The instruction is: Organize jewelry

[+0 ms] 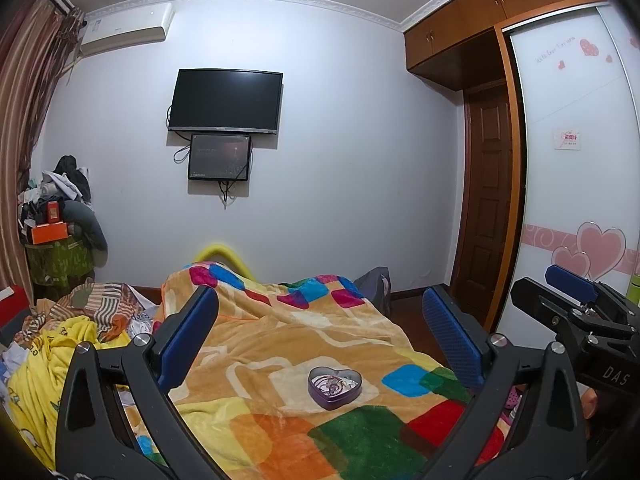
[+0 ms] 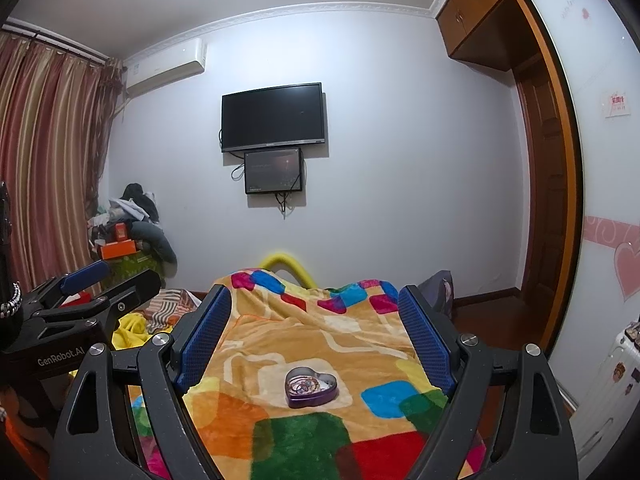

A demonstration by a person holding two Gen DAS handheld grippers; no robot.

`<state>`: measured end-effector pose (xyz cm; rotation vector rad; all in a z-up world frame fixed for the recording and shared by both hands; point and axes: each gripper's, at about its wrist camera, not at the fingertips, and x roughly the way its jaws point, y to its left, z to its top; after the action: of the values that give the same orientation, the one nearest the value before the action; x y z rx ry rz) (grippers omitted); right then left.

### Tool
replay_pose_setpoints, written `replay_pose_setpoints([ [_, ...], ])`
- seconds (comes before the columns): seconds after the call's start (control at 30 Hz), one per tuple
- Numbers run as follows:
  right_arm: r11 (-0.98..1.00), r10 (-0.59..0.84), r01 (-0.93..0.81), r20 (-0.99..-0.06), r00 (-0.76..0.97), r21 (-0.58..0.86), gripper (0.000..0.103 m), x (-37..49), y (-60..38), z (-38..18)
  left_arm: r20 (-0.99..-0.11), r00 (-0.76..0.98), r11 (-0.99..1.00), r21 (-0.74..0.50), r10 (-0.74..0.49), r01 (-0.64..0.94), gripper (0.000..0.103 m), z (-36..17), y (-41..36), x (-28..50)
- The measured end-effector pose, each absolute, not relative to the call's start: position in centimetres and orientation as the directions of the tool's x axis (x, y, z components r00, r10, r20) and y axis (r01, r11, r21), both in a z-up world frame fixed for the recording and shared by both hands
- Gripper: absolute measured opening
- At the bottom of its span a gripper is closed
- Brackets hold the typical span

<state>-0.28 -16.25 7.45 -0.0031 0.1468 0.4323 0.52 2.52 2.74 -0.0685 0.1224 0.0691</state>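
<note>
Both tongs stand wide open with nothing between the jaws: the left tongs [image 1: 320, 332] and the right tongs [image 2: 316, 332] point nearly level over the blanket [image 1: 280, 340]. We see the heart-shaped tin [image 2: 311, 386], lid off, with rings or bracelets in it, lying ahead of and below both, well apart from the fingertips. Its point faces us, its lobes face away. In each wrist view it sits about midway between the jaws, so we judge neither hand clearly nearer.

Each gripper [image 1: 320, 340] [image 2: 316, 340] is built of black angular frames, silver screws and blue textured pads [image 2: 424, 332]; "GenRobot.AI" is printed in white on one.
</note>
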Motion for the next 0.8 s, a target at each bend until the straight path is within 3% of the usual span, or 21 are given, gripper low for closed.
replay_pose_setpoints([
  [0.8,0.909,0.416,-0.415,-0.156,0.896,0.041,0.083,-0.25,-16.04,7.03,-0.131,0.99,0.996,-0.06,0.058,-0.066,0.103,2.52,2.42,0.84],
])
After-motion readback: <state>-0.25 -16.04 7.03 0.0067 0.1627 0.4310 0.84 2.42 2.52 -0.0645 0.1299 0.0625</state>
